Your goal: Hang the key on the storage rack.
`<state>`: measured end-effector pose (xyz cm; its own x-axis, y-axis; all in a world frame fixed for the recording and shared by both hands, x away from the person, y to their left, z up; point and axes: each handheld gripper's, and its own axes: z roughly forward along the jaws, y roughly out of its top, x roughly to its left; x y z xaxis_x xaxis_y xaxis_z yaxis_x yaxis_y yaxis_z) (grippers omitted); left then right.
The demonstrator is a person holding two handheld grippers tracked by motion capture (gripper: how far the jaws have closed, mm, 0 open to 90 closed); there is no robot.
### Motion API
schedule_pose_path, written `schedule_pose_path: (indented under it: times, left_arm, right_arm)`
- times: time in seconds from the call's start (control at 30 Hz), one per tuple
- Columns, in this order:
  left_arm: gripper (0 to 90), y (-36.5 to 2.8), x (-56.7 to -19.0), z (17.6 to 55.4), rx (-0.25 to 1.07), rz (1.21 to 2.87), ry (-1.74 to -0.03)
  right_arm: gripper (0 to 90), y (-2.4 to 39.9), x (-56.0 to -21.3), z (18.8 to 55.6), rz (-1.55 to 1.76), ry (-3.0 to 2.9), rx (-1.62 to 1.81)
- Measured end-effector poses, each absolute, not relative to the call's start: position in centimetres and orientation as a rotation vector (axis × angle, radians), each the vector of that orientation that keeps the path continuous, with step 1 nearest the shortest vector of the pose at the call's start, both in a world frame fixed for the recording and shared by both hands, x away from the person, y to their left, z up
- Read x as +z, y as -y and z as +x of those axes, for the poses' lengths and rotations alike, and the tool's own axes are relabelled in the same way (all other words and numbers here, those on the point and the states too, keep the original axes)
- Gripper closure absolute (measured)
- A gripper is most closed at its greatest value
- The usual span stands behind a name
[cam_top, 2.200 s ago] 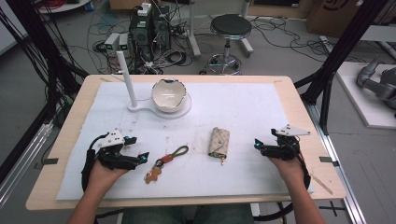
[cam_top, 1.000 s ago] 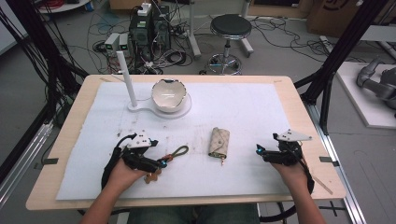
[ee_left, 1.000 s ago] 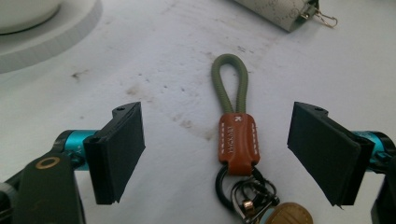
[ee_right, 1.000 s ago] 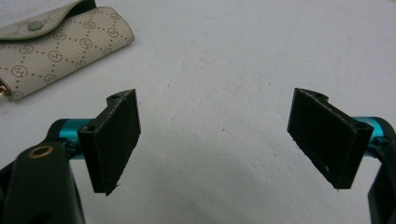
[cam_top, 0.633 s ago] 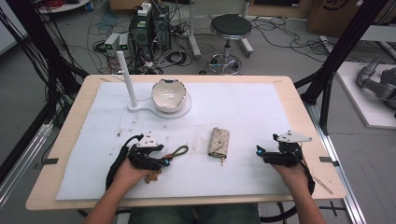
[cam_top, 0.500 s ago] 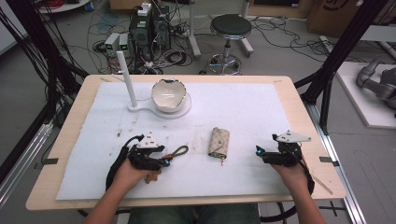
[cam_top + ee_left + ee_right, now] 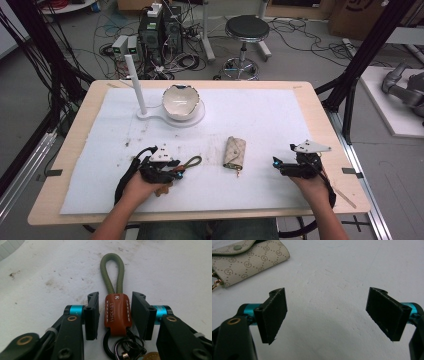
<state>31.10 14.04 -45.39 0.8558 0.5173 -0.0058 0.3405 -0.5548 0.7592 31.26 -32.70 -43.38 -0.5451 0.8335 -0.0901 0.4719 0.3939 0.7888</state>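
Keychain (image 7: 117,313) now between the just-closing jaws of the left hand-held gripper (image 7: 115,315), pads not yet touching.

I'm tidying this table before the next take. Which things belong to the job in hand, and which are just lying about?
In use:
- keychain with olive cord loop and brown leather tab, lying between the fingers of the left gripper, which have just been closing; a slim gap remains each side

Lying about:
- monogram key pouch, mid-table
- white bowl on its stand
- right gripper, open over bare cloth
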Motion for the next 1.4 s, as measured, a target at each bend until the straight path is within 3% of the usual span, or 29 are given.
schedule_pose_path:
  times: [0.57,1.4]
  left_arm:
    - [70.2,-13.4,-44.9,30.6,0.356,2.254,-0.531]
    - [70.6,-19.2,-37.8,30.3,0.581,1.979,-0.659]
  right_arm:
    - [17.5,32.4,-43.4,31.2,1.096,-2.192,1.003]
    - [17.5,31.4,-43.6,31.6,1.085,-2.202,1.007]
